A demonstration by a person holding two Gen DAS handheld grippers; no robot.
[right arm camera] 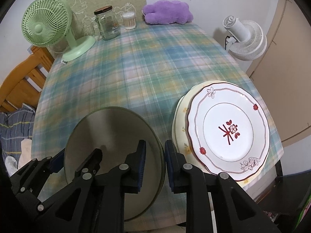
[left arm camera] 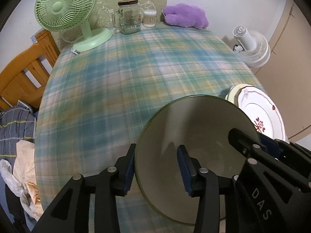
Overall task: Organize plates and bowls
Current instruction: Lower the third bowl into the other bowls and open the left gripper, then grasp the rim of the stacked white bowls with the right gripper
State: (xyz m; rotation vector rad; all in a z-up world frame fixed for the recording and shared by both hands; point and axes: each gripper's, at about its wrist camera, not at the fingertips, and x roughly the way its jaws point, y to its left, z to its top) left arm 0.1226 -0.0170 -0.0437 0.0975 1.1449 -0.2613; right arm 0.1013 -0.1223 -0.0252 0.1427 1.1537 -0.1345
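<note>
Green-rimmed bowl sits on the tablecloth beside the stacked plates. My left tongs straddle its rim, spread; my right tongs straddle the opposite rim without clearly pinching. I'd fear tipping it against the plates.

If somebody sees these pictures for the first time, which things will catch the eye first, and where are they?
First comes the large green-rimmed bowl at the near edge of the plaid tablecloth, with both tongs, left and right, straddling its rim. Just right of it, a white plate with red flowers lies on a cream plate. At the far edge stand a green fan and a purple plush toy.
</note>
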